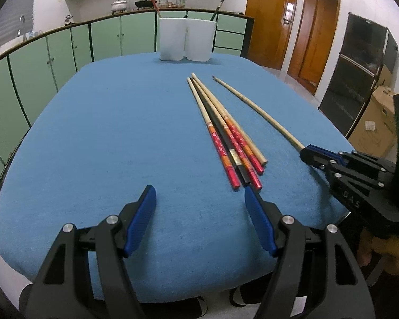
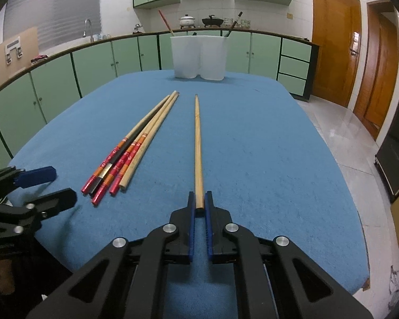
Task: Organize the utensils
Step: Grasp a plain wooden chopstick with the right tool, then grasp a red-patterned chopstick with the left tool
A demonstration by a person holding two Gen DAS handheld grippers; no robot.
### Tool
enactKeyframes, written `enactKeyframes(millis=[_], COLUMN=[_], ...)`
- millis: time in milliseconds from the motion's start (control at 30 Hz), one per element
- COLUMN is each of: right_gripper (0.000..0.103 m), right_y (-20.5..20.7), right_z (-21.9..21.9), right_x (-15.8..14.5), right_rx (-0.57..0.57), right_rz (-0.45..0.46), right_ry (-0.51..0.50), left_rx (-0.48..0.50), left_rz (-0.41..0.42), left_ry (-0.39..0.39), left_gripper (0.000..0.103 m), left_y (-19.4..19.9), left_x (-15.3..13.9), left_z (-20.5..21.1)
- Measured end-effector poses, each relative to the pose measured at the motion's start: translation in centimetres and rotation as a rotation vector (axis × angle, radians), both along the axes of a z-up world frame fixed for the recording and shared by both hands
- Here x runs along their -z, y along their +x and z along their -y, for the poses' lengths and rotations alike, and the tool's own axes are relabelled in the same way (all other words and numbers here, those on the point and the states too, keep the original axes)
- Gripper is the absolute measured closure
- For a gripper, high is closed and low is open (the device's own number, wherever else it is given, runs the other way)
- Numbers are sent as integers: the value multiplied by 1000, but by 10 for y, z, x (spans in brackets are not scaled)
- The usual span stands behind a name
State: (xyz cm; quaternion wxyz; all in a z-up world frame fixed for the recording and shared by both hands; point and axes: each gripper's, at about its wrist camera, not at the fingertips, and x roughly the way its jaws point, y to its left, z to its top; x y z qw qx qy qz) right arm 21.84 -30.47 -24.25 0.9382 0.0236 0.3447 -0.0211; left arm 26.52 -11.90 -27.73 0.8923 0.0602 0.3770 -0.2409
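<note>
Picking-up step in hand: right gripper (image 2: pixel 200 201) closed on near end of plain chopstick (image 2: pixel 198 143) lying on blue table (image 2: pixel 279 159), left gripper (image 1: pixel 199 196) wide open and empty near chopstick bundle (image 1: pixel 223 133); next, probably lifting toward white holder (image 2: pixel 199 57).

Left hand-held gripper (image 1: pixel 199 196) agape over blue cloth (image 1: pixel 106 133); right hand-held gripper (image 1: pixel 304 152) clamps lone chopstick (image 1: pixel 255 109); bundle (image 1: pixel 226 133) between.

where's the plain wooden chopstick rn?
The plain wooden chopstick lies alone on the blue tablecloth, right of the bundle of red-handled chopsticks in the right wrist view, its near end pinched in the right claw.
</note>
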Motion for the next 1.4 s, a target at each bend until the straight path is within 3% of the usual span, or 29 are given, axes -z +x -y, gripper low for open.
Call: enactKeyframes(millis=[433,533,633,700,733,933,1067,1133,1200,1233,1333,1367,1400], right_gripper=[96,96,96,96,96,96,96,96,96,96,96,95,95], right_y=[0,0,1,0,0,0,0,0,-1,-1,-2,-1,-1], right_z=[2,1,-1,-2,-2,-3,-5,-5,-5,-6,-8,-9,-8], right_x=[1,1,1,1,1,2,3,2,2,2,2,2,3], right_rx=[-2,-4,-6,-5,-4,10,14,15,17,17,11,5,2], right_rz=[9,11,12,13,13,13,13,13,14,15,18,18,17], right_ry=[9,8,1,-2,-2,-14,-17,-16,-16,-18,-29,-30,-30], left_rx=[-46,-55,-68,-92,-102,-202,-218,-217,-212,-212,-193,-185,-174], left_rz=[62,73,73,69,67,71,59,62,69,72,68,64,55], left_ry=[65,54,41,27,23,22,33,35,47,45,29,19,5], left_gripper=[37,52,72,96,98,98,96,89,65,64,65,71,87], left_y=[3,4,8,12,13,16,17,18,20,21,23,24,24], left_x=[4,4,3,2,2,0,-2,-3,-3,-3,-1,-1,-2], left_z=[12,10,8,3,1,-17,-23,-23,-21,-22,-23,-23,-24])
